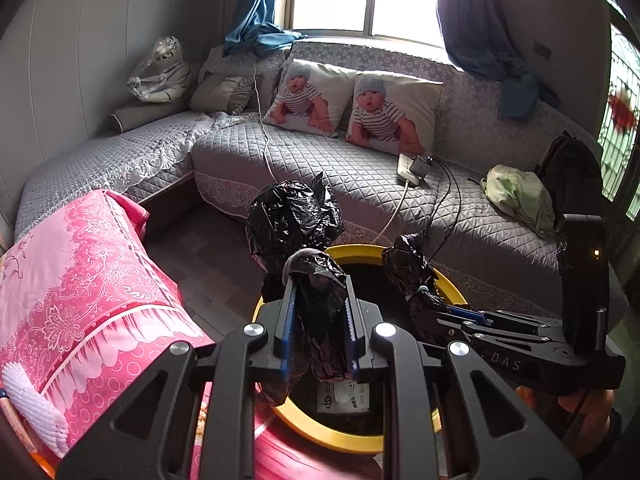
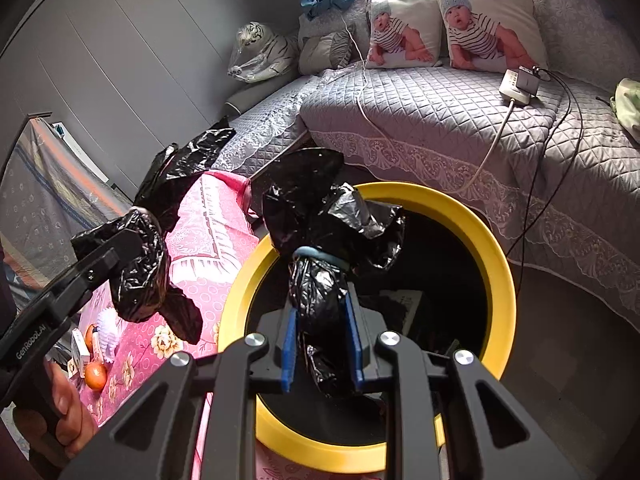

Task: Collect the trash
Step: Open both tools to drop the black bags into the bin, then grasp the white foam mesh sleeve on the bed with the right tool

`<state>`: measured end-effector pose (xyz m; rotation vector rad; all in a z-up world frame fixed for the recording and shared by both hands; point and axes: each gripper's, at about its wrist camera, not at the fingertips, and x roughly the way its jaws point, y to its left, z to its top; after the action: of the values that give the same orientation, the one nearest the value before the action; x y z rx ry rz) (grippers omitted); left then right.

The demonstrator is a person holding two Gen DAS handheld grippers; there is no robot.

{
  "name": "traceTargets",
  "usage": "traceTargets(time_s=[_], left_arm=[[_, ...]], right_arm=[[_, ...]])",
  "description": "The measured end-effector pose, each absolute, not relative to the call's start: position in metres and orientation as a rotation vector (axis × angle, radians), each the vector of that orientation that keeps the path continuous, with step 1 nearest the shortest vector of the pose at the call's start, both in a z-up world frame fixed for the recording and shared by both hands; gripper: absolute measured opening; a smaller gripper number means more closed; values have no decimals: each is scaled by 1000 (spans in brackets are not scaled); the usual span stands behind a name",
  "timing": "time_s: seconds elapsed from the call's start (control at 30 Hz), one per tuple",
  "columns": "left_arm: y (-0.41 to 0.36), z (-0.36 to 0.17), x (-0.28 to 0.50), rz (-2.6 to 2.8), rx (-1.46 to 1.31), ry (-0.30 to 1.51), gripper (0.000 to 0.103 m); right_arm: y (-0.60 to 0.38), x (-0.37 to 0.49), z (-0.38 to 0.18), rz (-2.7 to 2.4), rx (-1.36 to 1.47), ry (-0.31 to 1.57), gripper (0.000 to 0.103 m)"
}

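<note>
Black plastic bag handles are pinched, one in the left hand-held gripper (image 1: 318, 320) and one in the right hand-held gripper (image 2: 322, 326), each twisted handle running toward 12 o'clock, above the yellow-rimmed bin (image 2: 476, 224) directly beneath both.

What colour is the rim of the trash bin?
Yellow; the bin rim shows best in the right wrist view.

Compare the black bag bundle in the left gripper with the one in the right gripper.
The left bundle wears a grey band; the right bundle a blue one. The left bundle hangs by the yellow bin's rim, the right bundle over its opening. Both are crumpled black plastic, clamped between blue pads.
</note>
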<state>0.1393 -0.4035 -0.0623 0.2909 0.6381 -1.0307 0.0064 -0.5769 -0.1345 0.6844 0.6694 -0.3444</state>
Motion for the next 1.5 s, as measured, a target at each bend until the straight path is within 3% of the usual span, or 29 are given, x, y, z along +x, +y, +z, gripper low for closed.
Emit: traceTargets(time_s=[0.3, 0.33, 0.4, 0.43, 0.47, 0.5, 0.57, 1.0, 1.27, 1.5], left_arm=[[-426, -90, 152, -1042, 291, 728, 22], [-427, -90, 153, -1047, 287, 731, 26], [-424, -89, 156, -1047, 262, 733, 47], [-421, -87, 158, -1037, 244, 726, 67], [-418, -86, 159, -1028, 227, 716, 75], [-414, -84, 161, -1025, 210, 711, 78], [-405, -80, 165, -999, 171, 704, 93], [-259, 1, 163, -810, -180, 444, 95], [-116, 51, 146, -635, -257, 208, 95], [5, 44, 133, -336, -214, 145, 95]], right_arm=[[-583, 4, -141, -355, 722, 678, 20], [-584, 3, -140, -357, 725, 673, 21], [-588, 0, -140, -369, 739, 666, 26], [-590, -2, -139, -379, 742, 663, 30], [-592, -3, -139, -393, 743, 660, 35], [-594, -5, -138, -408, 744, 657, 38], [-598, -10, -138, -423, 757, 644, 58], [-541, 10, -102, -275, 553, 590, 61], [-421, 89, -70, 39, 230, 631, 61], [-305, 169, -75, 244, -12, 768, 61]])
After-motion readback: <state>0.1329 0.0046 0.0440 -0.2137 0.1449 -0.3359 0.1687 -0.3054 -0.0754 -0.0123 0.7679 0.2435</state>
